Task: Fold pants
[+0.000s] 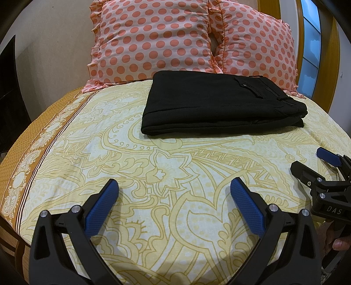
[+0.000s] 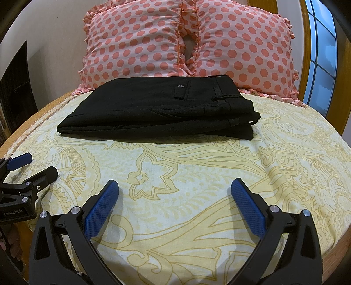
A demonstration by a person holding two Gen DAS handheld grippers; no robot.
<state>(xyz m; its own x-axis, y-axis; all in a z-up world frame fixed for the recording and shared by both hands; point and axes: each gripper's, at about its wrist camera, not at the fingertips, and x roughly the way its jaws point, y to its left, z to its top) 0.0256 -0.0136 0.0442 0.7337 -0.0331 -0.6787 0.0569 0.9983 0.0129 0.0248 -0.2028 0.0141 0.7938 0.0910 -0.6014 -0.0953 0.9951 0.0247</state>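
Already the pants (image 1: 221,103) lie folded in a flat stack on the bed (image 1: 153,175), ahead of both grippers, near the pillows (image 1: 153,39). Left gripper (image 1: 174,186) and right gripper (image 2: 175,186) hang wide open, empty; folding looks finished.

Bedroom, bed against plain beige wall

Yellow paisley bedsheet (image 1: 153,175) with brown patterned border at left; two pink polka-dot ruffled pillows (image 2: 136,43) (image 2: 245,48) side by side at the head; wooden headboard (image 2: 261,4); wood-framed window (image 2: 322,50) at right showing blue daylight
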